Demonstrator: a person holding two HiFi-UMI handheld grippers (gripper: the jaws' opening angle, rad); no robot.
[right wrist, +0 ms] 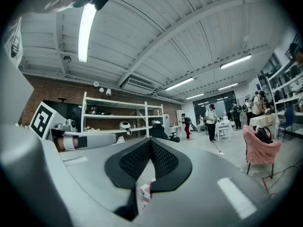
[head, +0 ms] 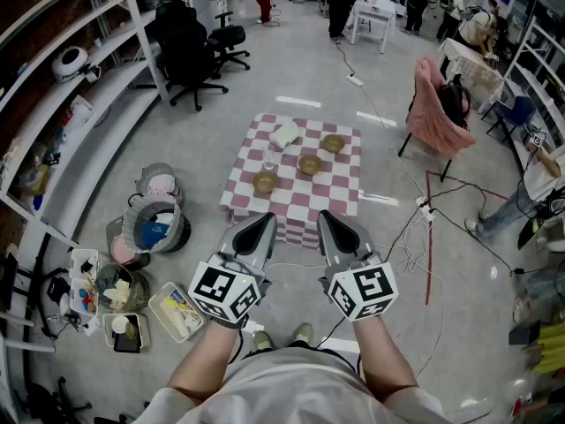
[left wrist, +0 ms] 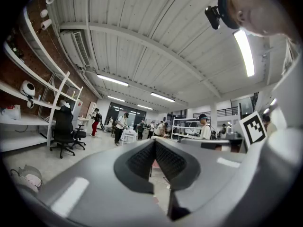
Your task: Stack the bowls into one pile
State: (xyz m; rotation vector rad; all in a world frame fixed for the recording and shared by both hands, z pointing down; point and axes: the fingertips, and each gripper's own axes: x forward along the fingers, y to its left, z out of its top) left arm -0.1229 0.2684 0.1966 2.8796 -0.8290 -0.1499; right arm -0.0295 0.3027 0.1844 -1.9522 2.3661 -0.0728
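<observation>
Three tan bowls stand apart on a low table with a pink-and-white checked cloth (head: 340, 184): one at the near left (head: 265, 181), one in the middle (head: 310, 163), one at the far right (head: 333, 143). Both grippers hover over the floor short of the table's near edge, well away from the bowls. My left gripper (head: 262, 222) is shut, its pads meeting at the tip with nothing between them (left wrist: 154, 142). My right gripper (head: 328, 219) is likewise shut and empty (right wrist: 150, 140). Both gripper views point up and outward across the room, with only a sliver of the cloth showing.
A white folded cloth (head: 285, 134) and a small clear glass (head: 269, 159) also sit on the table. Bins and baskets (head: 154, 223) crowd the floor at left, below the shelves. An office chair (head: 190, 51) stands behind. A pink-draped chair (head: 437, 109) and floor cables (head: 415, 237) lie to the right.
</observation>
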